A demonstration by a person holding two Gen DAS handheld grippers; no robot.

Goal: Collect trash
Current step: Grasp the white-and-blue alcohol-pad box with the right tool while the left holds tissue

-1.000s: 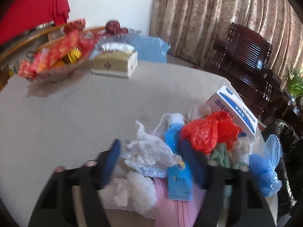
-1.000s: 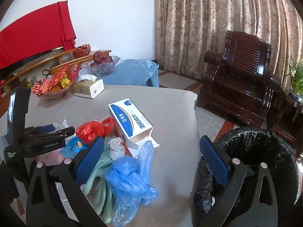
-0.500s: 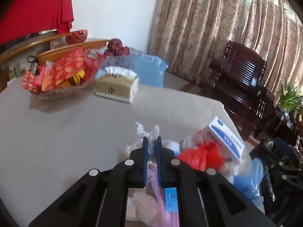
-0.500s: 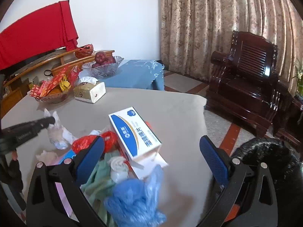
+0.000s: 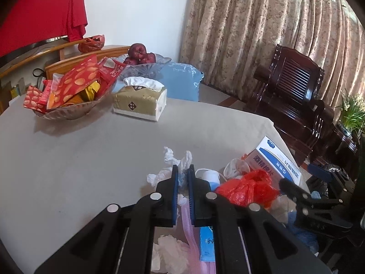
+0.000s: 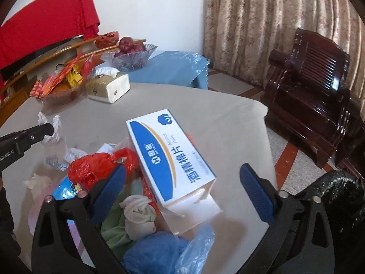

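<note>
My left gripper (image 5: pixel 182 171) is shut on a crumpled white plastic wrapper (image 5: pixel 180 159) and holds it above the grey table; the right wrist view shows the wrapper (image 6: pixel 54 141) hanging from it. Below lies a trash pile: a red plastic bag (image 5: pixel 248 189), a white-and-blue alcohol pad box (image 6: pixel 168 157), a blue pouch (image 5: pixel 206 244), white tissue (image 5: pixel 168 251), green cloth (image 6: pixel 116 230) and blue plastic (image 6: pixel 164 251). My right gripper (image 6: pixel 182 191) is open, over the box and pile. A black trash bag (image 6: pixel 342 205) sits at the right, beside the table.
A tissue box (image 5: pixel 140 102), a snack basket (image 5: pixel 68 96) and a glass fruit bowl (image 5: pixel 141 65) stand at the table's (image 5: pixel 79 159) far side. A dark wooden armchair (image 5: pixel 294 96) and curtains are to the right.
My left gripper closed on the white wrapper and lifted it off the pile. My right gripper moved left from the trash bag to over the box, still open.
</note>
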